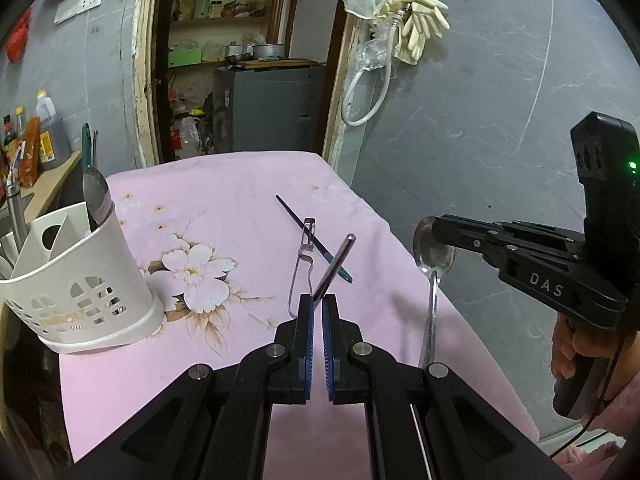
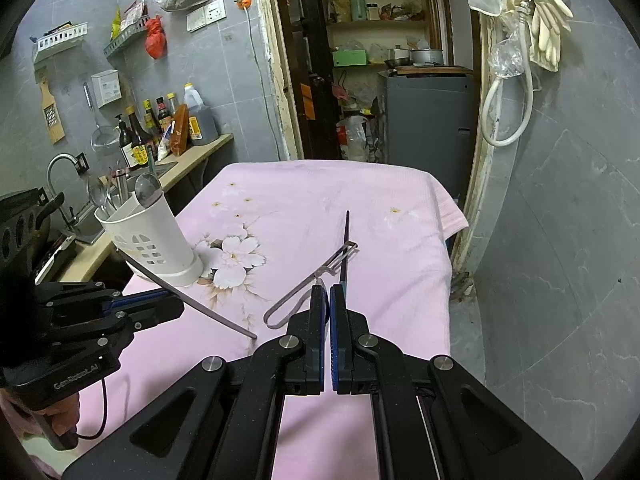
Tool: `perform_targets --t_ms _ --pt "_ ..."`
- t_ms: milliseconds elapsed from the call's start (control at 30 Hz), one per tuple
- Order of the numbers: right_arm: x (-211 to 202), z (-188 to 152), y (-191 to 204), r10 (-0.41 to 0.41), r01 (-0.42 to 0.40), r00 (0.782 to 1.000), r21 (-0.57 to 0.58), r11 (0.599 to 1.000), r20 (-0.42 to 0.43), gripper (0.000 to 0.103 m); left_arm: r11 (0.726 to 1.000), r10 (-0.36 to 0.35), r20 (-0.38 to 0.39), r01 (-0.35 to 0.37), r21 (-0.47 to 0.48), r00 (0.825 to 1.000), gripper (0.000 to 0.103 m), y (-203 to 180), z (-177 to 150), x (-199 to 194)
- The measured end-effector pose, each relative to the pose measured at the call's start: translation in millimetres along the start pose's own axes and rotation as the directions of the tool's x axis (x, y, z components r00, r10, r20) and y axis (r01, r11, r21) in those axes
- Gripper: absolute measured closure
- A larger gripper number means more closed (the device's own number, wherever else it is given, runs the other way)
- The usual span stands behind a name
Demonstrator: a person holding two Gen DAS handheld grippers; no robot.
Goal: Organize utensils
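Observation:
My left gripper (image 1: 318, 300) is shut on a thin metal chopstick (image 1: 334, 268) that slants up past its tips; the right wrist view shows this gripper (image 2: 180, 306) holding the chopstick (image 2: 216, 318) near its middle. My right gripper (image 1: 430, 224) is shut on a metal spoon (image 1: 434, 256) at its bowl, the handle hanging down beside the table's right edge. The spoon is hidden in the right wrist view, where the right gripper (image 2: 329, 292) is shut. A metal peeler (image 1: 302, 264) and a dark chopstick (image 1: 312, 240) lie crossed on the pink floral cloth (image 1: 240, 200). A white utensil caddy (image 1: 80, 280) stands at the left.
The caddy (image 2: 160, 240) holds spoons (image 2: 146, 190) and other utensils. Beyond it are a sink tap (image 2: 60, 164) and bottles (image 2: 136, 136) on a counter. A grey appliance (image 2: 424, 116) stands in the doorway behind the table. A person's hand (image 1: 568, 356) holds the right gripper's handle.

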State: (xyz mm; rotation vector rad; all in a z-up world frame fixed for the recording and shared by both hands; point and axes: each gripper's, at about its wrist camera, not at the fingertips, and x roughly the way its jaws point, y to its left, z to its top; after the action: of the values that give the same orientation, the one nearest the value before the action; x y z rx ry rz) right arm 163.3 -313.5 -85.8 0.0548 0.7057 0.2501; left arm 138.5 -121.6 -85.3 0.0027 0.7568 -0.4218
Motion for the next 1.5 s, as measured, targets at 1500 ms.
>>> perform_targets --t_ms 1500 --pt "14.5 -0.8 -12.6 0.015 -0.014 0.999 0.020 1.000 -0.040 0.101 0.997 -0.021 -0.248 0.003 -0.075 0.968 0.098 18.3 -41.3 43.6"
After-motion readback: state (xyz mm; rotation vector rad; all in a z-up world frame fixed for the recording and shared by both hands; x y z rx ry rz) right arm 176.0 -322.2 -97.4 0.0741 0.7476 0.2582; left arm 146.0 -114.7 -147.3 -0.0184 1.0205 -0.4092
